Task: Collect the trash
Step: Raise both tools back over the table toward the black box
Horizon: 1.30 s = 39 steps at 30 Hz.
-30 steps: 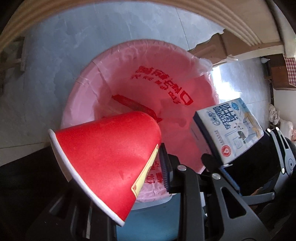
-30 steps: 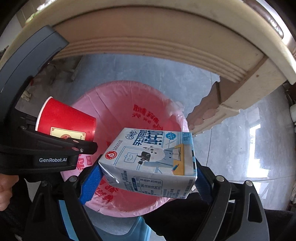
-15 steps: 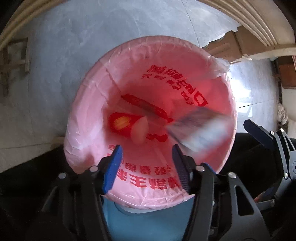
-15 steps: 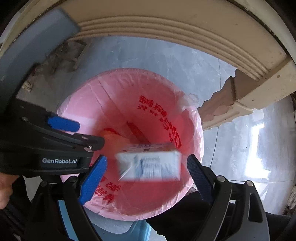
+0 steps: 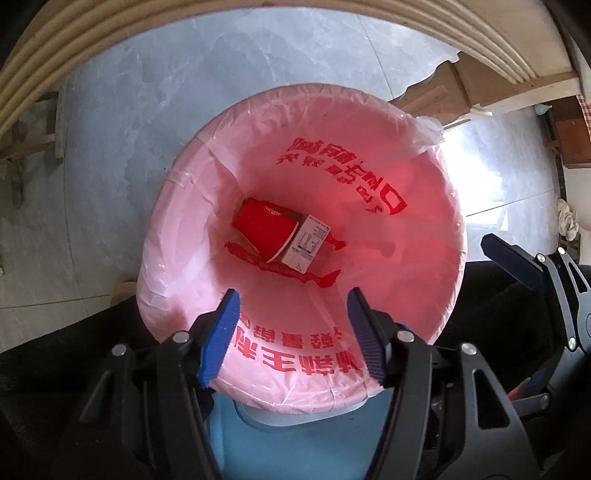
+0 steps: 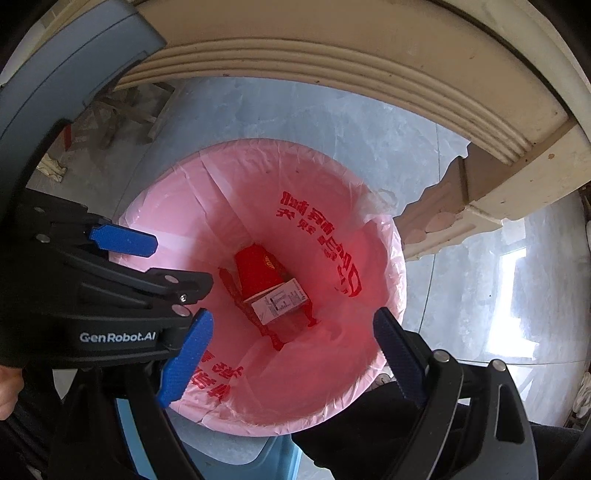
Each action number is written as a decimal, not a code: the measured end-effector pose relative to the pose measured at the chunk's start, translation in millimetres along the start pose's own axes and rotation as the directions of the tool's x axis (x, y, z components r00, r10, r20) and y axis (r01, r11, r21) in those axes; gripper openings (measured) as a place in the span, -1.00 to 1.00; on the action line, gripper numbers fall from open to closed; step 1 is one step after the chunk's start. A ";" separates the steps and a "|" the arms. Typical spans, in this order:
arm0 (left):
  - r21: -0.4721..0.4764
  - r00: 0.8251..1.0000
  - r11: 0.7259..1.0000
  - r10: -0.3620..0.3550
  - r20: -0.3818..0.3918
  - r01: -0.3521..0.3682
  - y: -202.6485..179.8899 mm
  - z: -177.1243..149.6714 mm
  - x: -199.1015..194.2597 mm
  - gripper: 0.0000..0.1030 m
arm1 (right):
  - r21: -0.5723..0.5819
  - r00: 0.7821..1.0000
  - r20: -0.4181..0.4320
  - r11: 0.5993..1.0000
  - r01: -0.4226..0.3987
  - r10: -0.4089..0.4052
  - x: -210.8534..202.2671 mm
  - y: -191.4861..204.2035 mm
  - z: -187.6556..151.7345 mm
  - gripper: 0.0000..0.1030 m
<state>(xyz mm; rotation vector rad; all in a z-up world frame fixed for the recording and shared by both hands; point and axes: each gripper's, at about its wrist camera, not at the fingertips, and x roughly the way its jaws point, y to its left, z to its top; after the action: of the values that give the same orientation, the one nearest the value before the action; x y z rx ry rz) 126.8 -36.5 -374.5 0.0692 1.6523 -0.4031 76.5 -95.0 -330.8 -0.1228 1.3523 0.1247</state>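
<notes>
- Landmark: bin (image 5: 177, 206) (image 6: 391, 258) lined with pink bag (image 5: 417, 229) (image 6: 177, 206), red print on the liner wall, blue body showing under the near rim.
- Red paper cup (image 5: 264, 230) (image 6: 258, 275) at the bottom of the bin, lying on its side.
- Milk carton (image 5: 308, 249) (image 6: 280, 301) also at the bottom, lying flat, touching the cup's rim end; label side with small print facing up.
- Red wrapper-like strip (image 5: 291, 271) under both items on the bin floor; can't tell what exactly.
- Left tongs (image 5: 291, 334) (image 6: 125, 242) above the bin's near rim, jaws spread wide, nothing between them, blue pads facing each other.
- Right tongs (image 6: 291, 352) (image 5: 511, 258) above the near rim too, just beside the left tongs, jaws spread wide, holding nothing.
- From the right wrist view: left tongs body over the bin's left rim, "GenRobot.AI" lettering readable.
- Bin standing on grey tiled floor (image 5: 155, 92) (image 6: 266, 114).
- Cream table (image 6: 369, 62) (image 5: 480, 33) with ribbed edge overhanging beyond the bin's far rim; carved table leg (image 6: 443, 218) (image 5: 443, 88) just beside the bin's far-right rim.
- Dark clothing (image 5: 55, 354) against the bin's near side.
</notes>
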 end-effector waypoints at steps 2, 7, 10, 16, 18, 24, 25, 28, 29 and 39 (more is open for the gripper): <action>0.005 1.000 1.000 0.003 0.011 -0.003 -1.5 -2.1 -2.9 0.20 | 0.000 1.000 0.006 1.000 0.003 -0.003 -2.6 -0.6 -0.8 0.67; 0.011 0.999 1.000 0.024 0.047 -0.024 -3.8 -4.8 -18.4 0.28 | 0.015 1.000 0.018 1.000 -0.006 0.005 -11.0 -3.9 -3.9 0.67; 0.011 0.996 0.999 0.053 0.070 -0.054 -3.3 -8.4 -31.0 0.30 | 0.032 0.999 0.034 0.999 -0.013 0.012 -24.6 -7.3 -6.4 0.67; 0.009 0.982 0.996 0.081 0.172 -0.083 -1.4 -29.9 -88.2 0.35 | 0.059 0.989 0.143 0.998 -0.035 0.026 -79.2 -14.2 -12.5 0.67; 0.006 0.976 0.997 0.068 0.206 -0.071 2.5 -37.3 -118.1 0.37 | 0.065 0.981 0.192 0.996 -0.053 0.039 -104.6 -18.5 -13.8 0.70; -0.028 0.951 0.999 0.049 0.306 -0.042 16.0 -43.5 -215.5 0.46 | 0.038 0.928 0.373 0.998 -0.042 0.025 -200.8 -31.9 -1.6 0.86; -0.031 0.936 0.997 0.071 0.345 -0.065 17.3 -43.2 -240.8 0.47 | 0.030 0.917 0.399 0.999 -0.035 0.020 -215.7 -34.1 0.8 0.86; -0.043 0.905 0.991 0.134 0.404 -0.127 16.5 -40.6 -296.5 0.62 | 0.008 0.887 0.462 1.000 -0.001 -0.003 -261.8 -39.6 15.0 0.86; -0.039 0.899 0.991 0.135 0.417 -0.131 15.7 -38.8 -316.0 0.62 | -0.001 0.881 0.473 1.000 0.002 -0.002 -274.0 -41.2 20.0 0.86; -0.014 0.870 0.988 0.141 0.473 -0.153 -7.7 -8.7 -425.4 0.73 | -0.066 0.837 0.542 0.997 -0.043 0.072 -378.5 -69.8 77.4 0.86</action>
<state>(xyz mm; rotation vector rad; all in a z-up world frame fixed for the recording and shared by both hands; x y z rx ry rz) 171.3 39.8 41.8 0.1053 1.1482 -0.2937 82.0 -158.6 56.6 -0.0806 0.7789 0.2272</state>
